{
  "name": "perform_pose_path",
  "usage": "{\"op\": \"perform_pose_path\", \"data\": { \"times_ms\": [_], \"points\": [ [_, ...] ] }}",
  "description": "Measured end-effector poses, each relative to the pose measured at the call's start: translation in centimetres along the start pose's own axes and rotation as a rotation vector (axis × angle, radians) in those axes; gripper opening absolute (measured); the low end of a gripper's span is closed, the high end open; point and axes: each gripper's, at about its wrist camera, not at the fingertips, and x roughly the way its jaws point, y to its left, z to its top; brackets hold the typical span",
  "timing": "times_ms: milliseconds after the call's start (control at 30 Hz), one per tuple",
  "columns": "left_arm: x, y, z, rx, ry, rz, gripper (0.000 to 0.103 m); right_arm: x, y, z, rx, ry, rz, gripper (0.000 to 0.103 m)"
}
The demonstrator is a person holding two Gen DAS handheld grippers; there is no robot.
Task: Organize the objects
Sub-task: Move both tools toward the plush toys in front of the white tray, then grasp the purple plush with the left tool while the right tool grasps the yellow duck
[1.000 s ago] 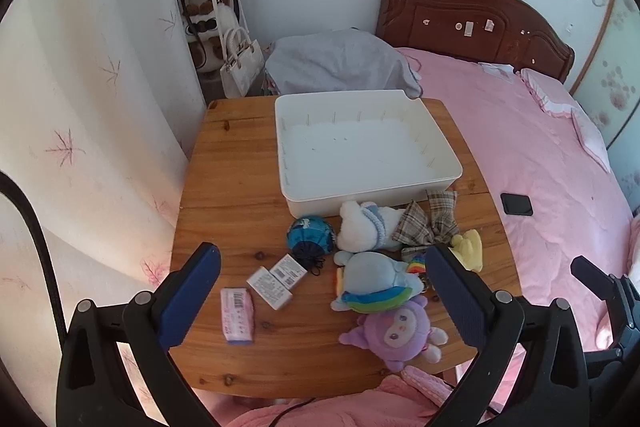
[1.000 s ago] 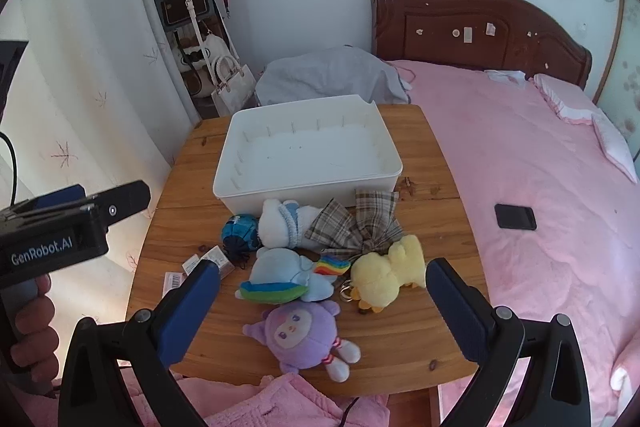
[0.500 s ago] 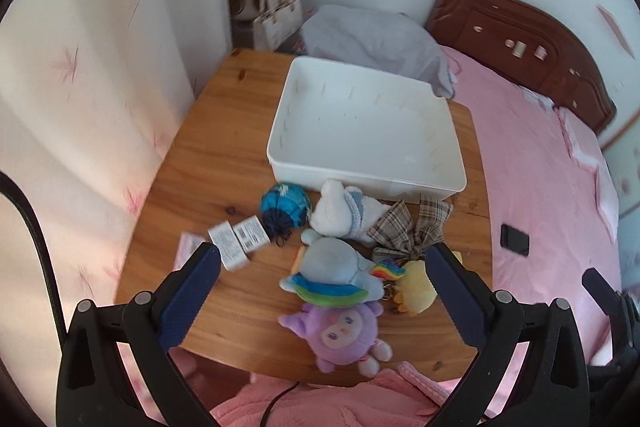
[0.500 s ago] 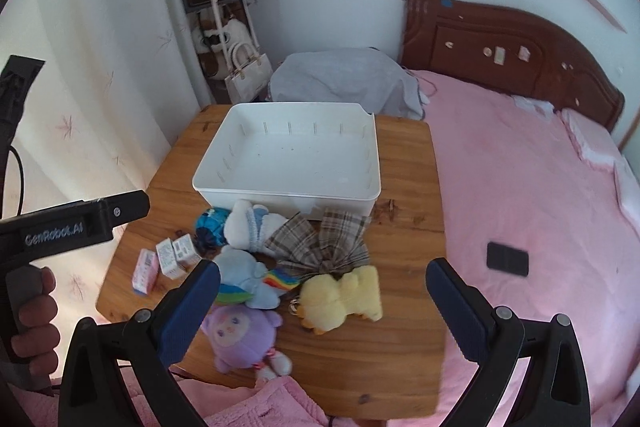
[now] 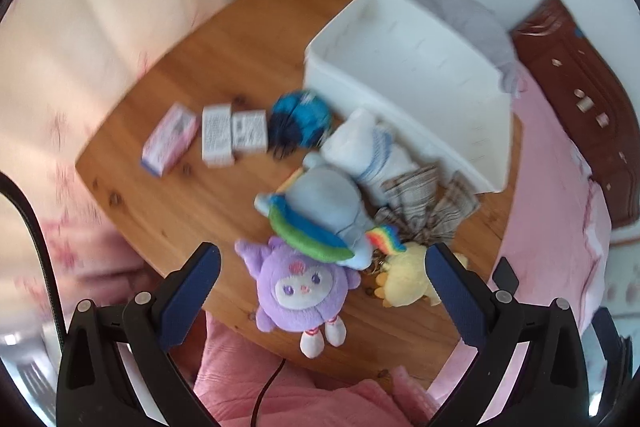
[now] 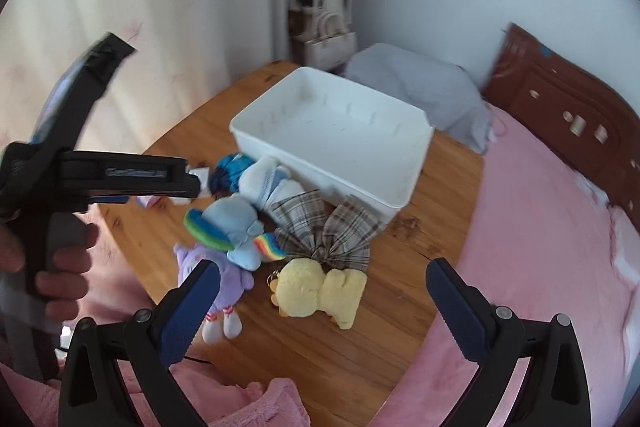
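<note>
An empty white bin [image 5: 416, 67] [image 6: 340, 131] stands on a wooden table [image 5: 192, 75] [image 6: 304, 347]. In front of it lie a purple plush [image 5: 300, 291] [image 6: 228, 279], a blue rainbow plush [image 5: 324, 211] [image 6: 236, 227], a yellow plush [image 5: 404, 279] [image 6: 320, 291], a white plush [image 5: 364, 151] [image 6: 272, 183], a plaid bow [image 5: 424, 203] [image 6: 324, 231], a blue ball [image 5: 300, 119] [image 6: 230, 169] and three small boxes [image 5: 218, 135]. My left gripper [image 5: 320, 279] is open above the purple plush. My right gripper [image 6: 320, 295] is open above the yellow plush. The left gripper's body [image 6: 100, 179] shows in the right wrist view.
A pink bed [image 6: 540, 247] with a dark headboard [image 6: 568, 115] lies right of the table. A grey bundle [image 6: 420, 91] sits behind the bin. A rack with bags [image 6: 324, 7] stands at the back wall. Curtains [image 5: 100, 7] hang on the left. Pink clothing [image 5: 288, 395] is at the near edge.
Both grippers have moved lower and closer to the plush toys and tilted; the left one now hovers over the purple plush. Nothing on the table has moved.
</note>
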Motion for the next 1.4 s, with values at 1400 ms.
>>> {"op": "perform_pose_path", "data": {
  "times_ms": [1400],
  "points": [
    [14.3,3.1,-3.8,-0.315,0.373,0.009,0.101,16.6,4.2,-7.4,-0.435,-0.053,0.101,0.103]
  ]
}}
